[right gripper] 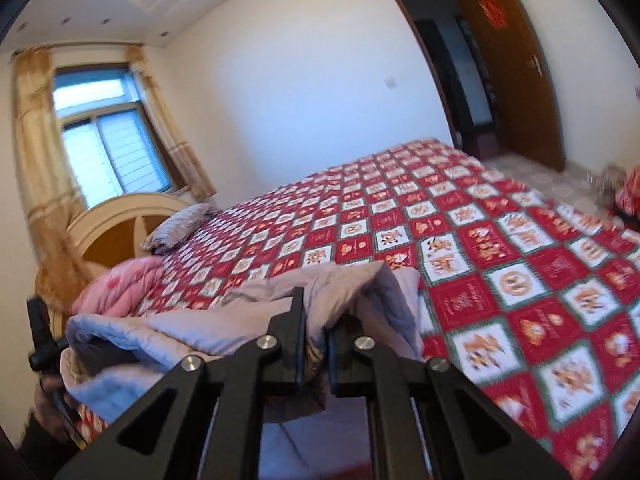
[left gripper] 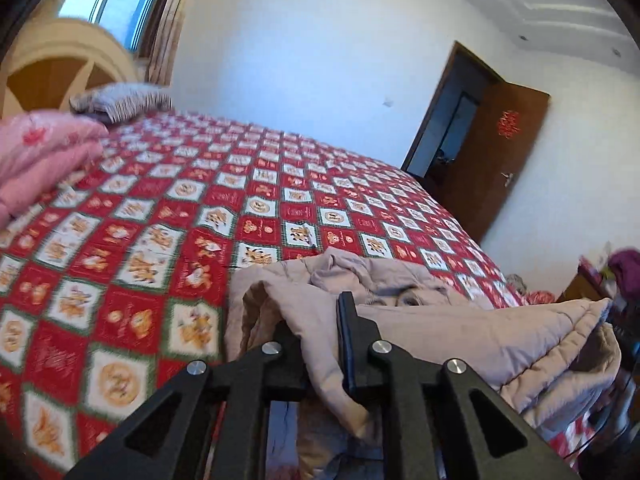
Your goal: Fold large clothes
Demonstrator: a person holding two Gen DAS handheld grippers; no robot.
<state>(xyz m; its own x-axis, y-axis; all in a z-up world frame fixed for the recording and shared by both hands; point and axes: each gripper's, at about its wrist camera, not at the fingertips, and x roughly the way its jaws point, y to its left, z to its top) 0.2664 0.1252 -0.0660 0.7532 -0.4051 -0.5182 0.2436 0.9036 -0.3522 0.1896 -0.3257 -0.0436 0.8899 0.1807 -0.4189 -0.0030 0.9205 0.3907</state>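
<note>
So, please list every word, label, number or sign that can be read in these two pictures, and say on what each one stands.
No text can be read with certainty.
Door: a red paper ornament, perhaps a character; too blurred to read.
Bedspread: the red squares bear small printed lines under cartoon figures; too small and blurred to read.
Padded garment: no label or print visible.

**A bedroom in daylight**

The walls point(right gripper: 304, 80) are plain white. A window point(right gripper: 108, 140) with yellowish curtains point(right gripper: 36, 128) lets in daylight. A bed point(right gripper: 500, 248) has a red checked cover and a cream headboard point(right gripper: 120, 216). The brown door point(right gripper: 516, 64) stands open.
</note>
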